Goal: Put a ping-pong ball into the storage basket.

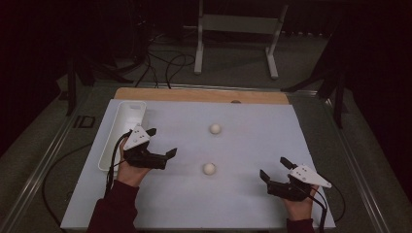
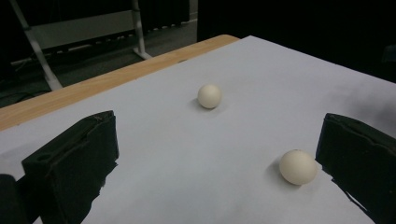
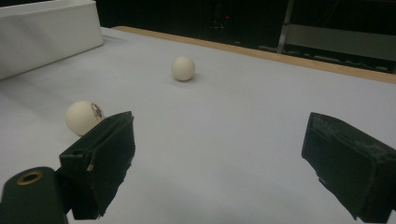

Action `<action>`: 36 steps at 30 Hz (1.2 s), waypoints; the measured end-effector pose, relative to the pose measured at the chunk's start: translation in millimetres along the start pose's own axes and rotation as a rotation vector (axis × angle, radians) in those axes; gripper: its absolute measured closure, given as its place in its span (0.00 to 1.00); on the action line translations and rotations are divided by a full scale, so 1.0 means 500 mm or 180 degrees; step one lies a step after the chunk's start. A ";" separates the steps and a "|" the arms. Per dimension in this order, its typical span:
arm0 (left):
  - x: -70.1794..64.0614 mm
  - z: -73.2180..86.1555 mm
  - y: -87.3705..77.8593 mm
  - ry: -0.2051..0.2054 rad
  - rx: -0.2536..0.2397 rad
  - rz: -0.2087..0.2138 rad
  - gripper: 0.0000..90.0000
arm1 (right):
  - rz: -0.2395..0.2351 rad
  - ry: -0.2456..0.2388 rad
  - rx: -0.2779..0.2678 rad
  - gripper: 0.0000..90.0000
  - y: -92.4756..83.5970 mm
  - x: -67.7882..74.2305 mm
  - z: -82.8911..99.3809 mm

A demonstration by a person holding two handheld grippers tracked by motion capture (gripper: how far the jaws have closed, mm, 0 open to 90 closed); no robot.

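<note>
High view: left tongs and right tongs, both with jaws apart and empty, flank the near ball on the white worktop; the far ball lies beyond it, and a white tray lies at far left.

Left gripper view: near ball just beside one jaw.

Right gripper view: near ball beyond the left jaw.
</note>
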State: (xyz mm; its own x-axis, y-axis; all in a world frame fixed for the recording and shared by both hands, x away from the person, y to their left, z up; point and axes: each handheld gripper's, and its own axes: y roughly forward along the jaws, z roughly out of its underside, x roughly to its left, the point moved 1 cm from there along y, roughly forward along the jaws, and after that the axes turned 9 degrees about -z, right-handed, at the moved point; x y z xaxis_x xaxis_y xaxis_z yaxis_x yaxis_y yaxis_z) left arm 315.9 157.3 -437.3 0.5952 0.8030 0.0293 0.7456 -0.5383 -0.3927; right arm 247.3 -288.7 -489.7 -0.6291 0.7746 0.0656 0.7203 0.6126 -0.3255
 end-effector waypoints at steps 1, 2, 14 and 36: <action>-0.001 -0.001 0.002 0.0010 0.0008 0.0009 0.00 | 0.0001 -0.0001 -0.0001 0.10 0.000 0.000 0.000; -0.003 -0.002 0.004 0.0018 0.0007 0.0013 0.00 | 0.0000 -0.0004 -0.0003 0.10 0.000 0.000 0.000; -0.012 -0.007 0.022 0.0054 0.0023 0.0055 0.00 | 0.0001 -0.0007 0.0009 0.10 0.001 0.000 0.000; -0.034 -0.018 0.057 0.0145 0.0113 0.0254 0.00 | -0.0008 -0.0011 0.0013 0.10 0.003 -0.001 0.001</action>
State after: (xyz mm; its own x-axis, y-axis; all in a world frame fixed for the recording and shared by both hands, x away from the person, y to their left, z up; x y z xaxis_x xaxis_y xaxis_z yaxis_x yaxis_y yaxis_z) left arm 329.7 126.3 -440.9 0.6659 0.7450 0.0381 0.6847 -0.5901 -0.4278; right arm 248.5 -288.1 -490.7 -0.6318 0.7726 0.0630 0.7177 0.6137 -0.3291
